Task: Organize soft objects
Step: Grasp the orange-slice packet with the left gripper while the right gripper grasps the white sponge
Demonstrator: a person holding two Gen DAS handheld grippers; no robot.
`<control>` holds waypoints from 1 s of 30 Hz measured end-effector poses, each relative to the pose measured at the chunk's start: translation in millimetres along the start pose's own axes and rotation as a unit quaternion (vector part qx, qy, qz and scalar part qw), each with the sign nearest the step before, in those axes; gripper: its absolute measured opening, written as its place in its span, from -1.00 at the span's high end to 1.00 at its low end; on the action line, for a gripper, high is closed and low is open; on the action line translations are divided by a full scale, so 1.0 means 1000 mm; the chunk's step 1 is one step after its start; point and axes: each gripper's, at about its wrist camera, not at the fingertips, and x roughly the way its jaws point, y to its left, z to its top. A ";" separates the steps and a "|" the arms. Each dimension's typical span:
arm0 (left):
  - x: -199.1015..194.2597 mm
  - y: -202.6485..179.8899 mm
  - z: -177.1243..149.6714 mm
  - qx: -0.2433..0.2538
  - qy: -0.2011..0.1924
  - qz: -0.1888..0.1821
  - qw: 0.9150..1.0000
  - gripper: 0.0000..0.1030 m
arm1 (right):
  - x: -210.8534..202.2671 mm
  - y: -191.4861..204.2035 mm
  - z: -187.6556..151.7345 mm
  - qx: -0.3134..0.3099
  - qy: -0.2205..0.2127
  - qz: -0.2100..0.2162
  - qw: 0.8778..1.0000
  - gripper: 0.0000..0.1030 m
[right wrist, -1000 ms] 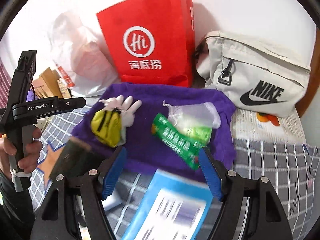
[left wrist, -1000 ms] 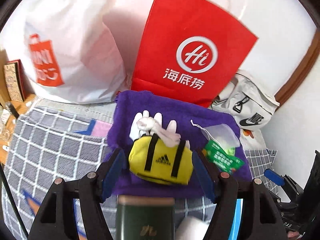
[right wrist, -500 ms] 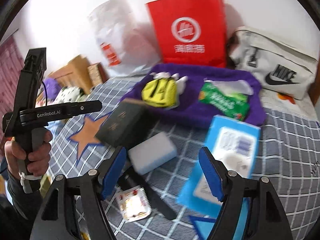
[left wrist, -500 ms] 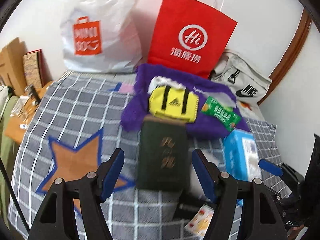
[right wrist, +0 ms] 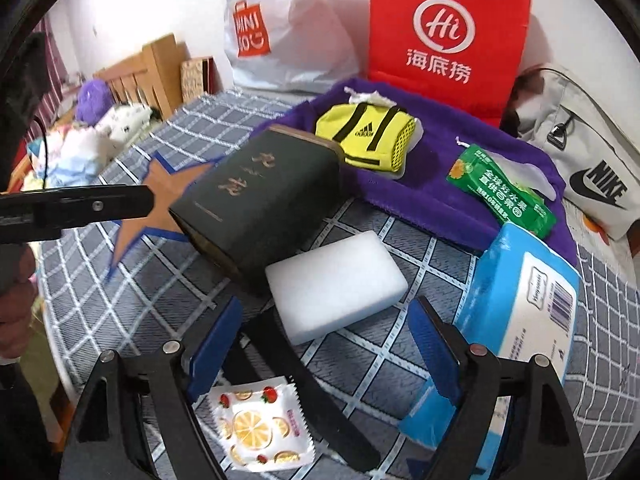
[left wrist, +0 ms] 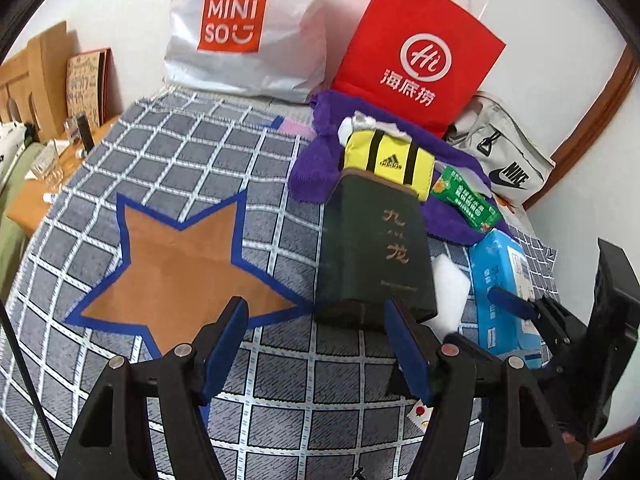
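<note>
- Left wrist view: left gripper point(left wrist: 316, 344) pitched steeply down over the checked blanket point(left wrist: 180, 152), jaws spread, nothing between them. Dark green box point(left wrist: 374, 248) lies just ahead of the fingertips, no contact.
- Same view: purple towel point(left wrist: 316, 168) at the far end carries the yellow mini duffel point(left wrist: 388, 158) and green snack pack point(left wrist: 466, 200). Only a sliver of the white sponge block point(left wrist: 450, 288) shows between the box and the blue tissue pack point(left wrist: 500, 280).
- Right wrist view: right gripper point(right wrist: 320, 344) also angled down, jaws opening, pads clear of everything. White sponge block point(right wrist: 336, 284) sits just ahead, roughly centred between the fingers, touching or just beside the dark green box point(right wrist: 260, 196).
- Below the jaws: fruit-print sachet point(right wrist: 262, 426) and a black strap-like item, can't tell what it is.
- Handling guess: sponge is light, squashy, not slippery, not fragile. Grip across its short sides, mid-length; expect it to compress, so close gently.
- Blue tissue pack point(right wrist: 524, 304) to the right looks soft too, bulkier; would need wide jaws.
- The other handheld gripper point(right wrist: 76, 206) and the person's hand show at the left edge.
</note>
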 end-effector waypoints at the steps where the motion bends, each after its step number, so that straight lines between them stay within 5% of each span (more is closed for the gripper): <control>1: 0.002 0.001 -0.001 0.001 0.002 -0.001 1.000 -0.33 | 0.003 0.001 0.000 -0.006 0.002 -0.008 1.000 -0.64; 13: 0.013 0.011 -0.007 -0.004 0.017 -0.023 1.000 -0.33 | 0.043 0.008 0.002 -0.047 0.037 -0.061 0.996 -0.63; 15: 0.014 0.011 -0.009 -0.004 0.020 -0.024 1.000 -0.33 | 0.041 0.003 0.001 -0.038 0.029 -0.070 0.996 -0.39; 30: 0.011 -0.032 -0.050 0.060 0.058 -0.013 0.996 -0.33 | -0.061 -0.006 -0.021 0.032 -0.073 0.010 0.997 -0.28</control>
